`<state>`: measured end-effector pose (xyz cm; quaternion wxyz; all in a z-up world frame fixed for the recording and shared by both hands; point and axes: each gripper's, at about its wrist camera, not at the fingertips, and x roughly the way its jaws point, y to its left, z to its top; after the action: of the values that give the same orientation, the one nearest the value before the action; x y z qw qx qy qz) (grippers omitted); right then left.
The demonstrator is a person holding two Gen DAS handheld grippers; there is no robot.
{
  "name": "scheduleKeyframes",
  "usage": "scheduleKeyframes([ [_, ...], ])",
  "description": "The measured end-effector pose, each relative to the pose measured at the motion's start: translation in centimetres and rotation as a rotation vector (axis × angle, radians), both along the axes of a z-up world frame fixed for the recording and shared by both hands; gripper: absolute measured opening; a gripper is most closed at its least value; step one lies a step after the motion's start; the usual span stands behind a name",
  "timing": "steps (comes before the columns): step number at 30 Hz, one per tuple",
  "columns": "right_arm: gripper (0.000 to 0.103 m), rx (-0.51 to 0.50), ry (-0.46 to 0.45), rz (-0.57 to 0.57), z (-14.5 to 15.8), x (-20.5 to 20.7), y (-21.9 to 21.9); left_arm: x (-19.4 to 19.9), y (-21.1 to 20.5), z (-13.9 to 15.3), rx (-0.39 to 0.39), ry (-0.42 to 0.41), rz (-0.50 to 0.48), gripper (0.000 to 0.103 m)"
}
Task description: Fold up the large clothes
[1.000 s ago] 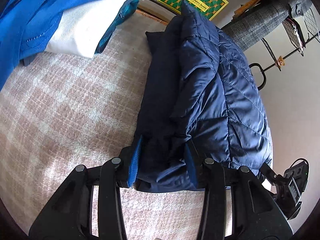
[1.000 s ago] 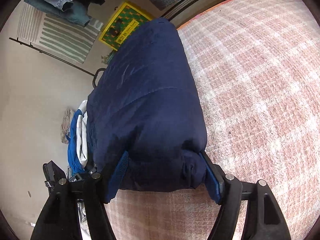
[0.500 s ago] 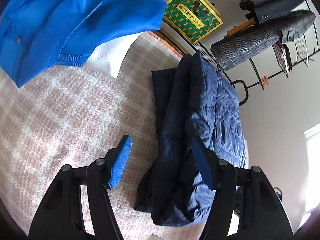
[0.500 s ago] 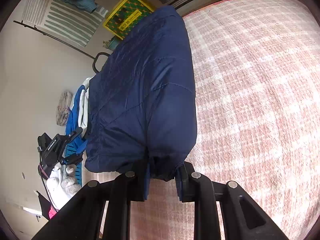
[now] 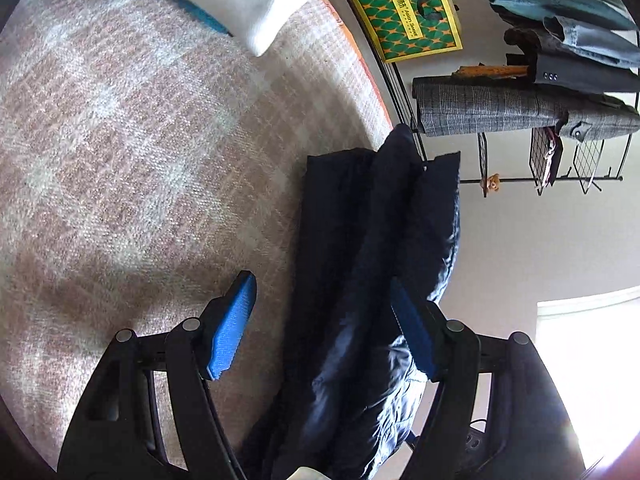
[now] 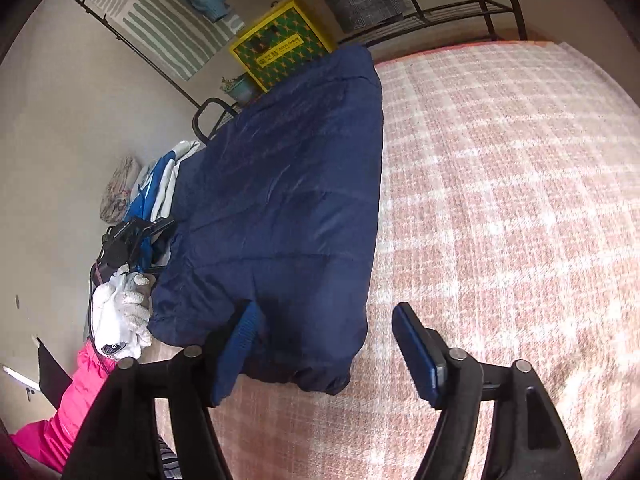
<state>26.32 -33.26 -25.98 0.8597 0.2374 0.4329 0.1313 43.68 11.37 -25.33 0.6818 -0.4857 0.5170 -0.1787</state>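
A folded navy quilted jacket (image 6: 288, 200) lies on the pink plaid blanket (image 6: 500, 200). In the left wrist view the jacket (image 5: 372, 280) lies along the blanket's right edge. My left gripper (image 5: 324, 328) is open and empty, raised above the jacket's near end. It also shows small in the right wrist view (image 6: 132, 236), held by a white-gloved hand beside the jacket. My right gripper (image 6: 328, 344) is open and empty over the jacket's near corner, its left pad (image 6: 240, 344) next to the fabric.
Blue and white clothes (image 5: 256, 4) lie at the blanket's far end. A black clothes rack (image 5: 520, 112) with hanging garments and a yellow-green box (image 5: 404, 12) stand beside the bed. A pink sleeve (image 6: 72, 400) shows at lower left.
Both grippers have let go of the jacket and opened. The right was shut on its near edge half a second ago. The left has lifted and pulled back. The jacket rests folded.
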Motion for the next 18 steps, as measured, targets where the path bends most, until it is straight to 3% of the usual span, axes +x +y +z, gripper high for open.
scheduleKeyframes([
  [1, 0.090, -0.002, -0.026, 0.002, 0.3, 0.4, -0.3, 0.2, 0.2, -0.2, -0.027, -0.001, 0.010, 0.071],
  [6, 0.090, 0.025, -0.055, 0.013, -0.1, 3.7, -1.6, 1.1, 0.2, -0.5, -0.060, -0.008, -0.007, 0.071],
  [13, 0.090, 0.125, -0.006, 0.019, -2.6, 8.7, -1.6, 2.1, -1.9, -0.3, -0.078, -0.037, -0.104, 0.071],
  [18, 0.091, 0.205, 0.022, 0.017, -4.0, 9.9, -2.3, 2.4, -1.2, 0.0, -0.093, -0.043, -0.137, 0.071],
])
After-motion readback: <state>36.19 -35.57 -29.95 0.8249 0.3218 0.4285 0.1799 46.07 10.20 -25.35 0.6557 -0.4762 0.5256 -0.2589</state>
